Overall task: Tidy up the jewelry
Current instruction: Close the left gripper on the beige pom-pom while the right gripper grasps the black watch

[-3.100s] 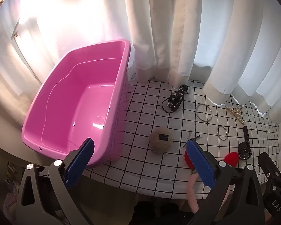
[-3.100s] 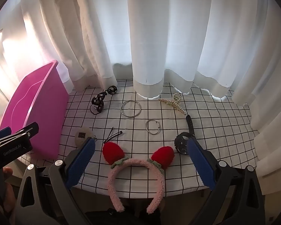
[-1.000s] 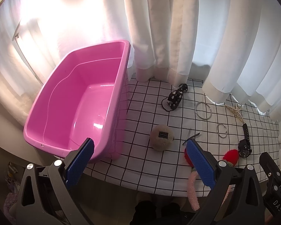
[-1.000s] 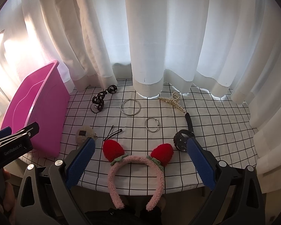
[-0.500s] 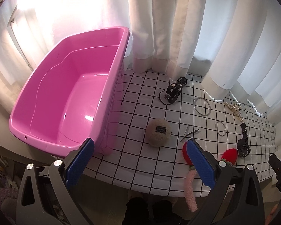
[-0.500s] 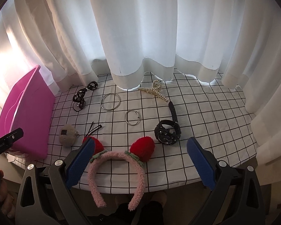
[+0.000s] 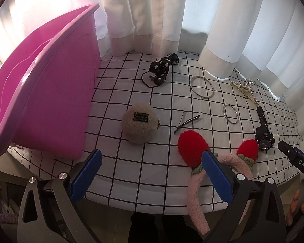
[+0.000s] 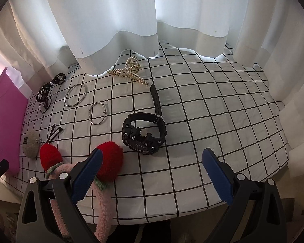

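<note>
Jewelry is lying loose on grid cloth (image 8: 212,121) w/ right gripper (image 8: 152,174) gaping toward watch (image 8: 143,131), left gripper (image 7: 152,174) also spread, pink tub (image 7: 50,93) waiting alongside.

Black watch (image 8: 145,132) before splayed right tool (image 8: 152,174)

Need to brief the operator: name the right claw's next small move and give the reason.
Probably ease the right claw forward and down over the black watch. The claw is open and empty, and the watch lies on the checked cloth just ahead of its fingers, slightly left of centre.
</note>
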Available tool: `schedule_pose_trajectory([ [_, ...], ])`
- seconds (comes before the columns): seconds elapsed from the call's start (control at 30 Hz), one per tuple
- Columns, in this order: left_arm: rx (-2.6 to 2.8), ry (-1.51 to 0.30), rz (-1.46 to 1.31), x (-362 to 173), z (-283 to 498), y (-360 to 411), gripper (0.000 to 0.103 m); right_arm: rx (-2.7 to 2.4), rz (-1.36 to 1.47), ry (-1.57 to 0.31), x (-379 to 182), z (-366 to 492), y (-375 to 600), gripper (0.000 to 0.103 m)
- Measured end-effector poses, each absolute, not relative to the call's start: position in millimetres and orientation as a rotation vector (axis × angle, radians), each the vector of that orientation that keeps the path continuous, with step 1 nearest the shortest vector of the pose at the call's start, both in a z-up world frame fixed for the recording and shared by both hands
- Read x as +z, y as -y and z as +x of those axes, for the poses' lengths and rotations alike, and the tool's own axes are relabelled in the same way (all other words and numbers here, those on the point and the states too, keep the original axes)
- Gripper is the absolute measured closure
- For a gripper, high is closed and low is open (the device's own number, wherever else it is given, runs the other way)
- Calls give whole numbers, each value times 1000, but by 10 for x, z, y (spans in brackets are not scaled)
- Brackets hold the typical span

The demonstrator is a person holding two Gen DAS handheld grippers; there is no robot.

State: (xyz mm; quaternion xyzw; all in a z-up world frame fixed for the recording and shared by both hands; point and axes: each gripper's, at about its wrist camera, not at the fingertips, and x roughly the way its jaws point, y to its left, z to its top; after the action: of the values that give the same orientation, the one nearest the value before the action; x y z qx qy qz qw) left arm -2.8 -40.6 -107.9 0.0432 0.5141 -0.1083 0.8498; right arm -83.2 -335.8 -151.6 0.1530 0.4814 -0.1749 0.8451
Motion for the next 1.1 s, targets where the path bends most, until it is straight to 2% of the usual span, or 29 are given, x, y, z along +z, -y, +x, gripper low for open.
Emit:
schedule_pose_trajectory([
  [0.47, -92, -1116, 19, -1510, 453, 266, 6, -396, 395, -1111, -2068, -355, 3550, 9],
  [1.1, -95, -1172, 53, -2159, 1064, 286, 6, -435, 344, -1140, -2283, -104, 3605, 9],
])
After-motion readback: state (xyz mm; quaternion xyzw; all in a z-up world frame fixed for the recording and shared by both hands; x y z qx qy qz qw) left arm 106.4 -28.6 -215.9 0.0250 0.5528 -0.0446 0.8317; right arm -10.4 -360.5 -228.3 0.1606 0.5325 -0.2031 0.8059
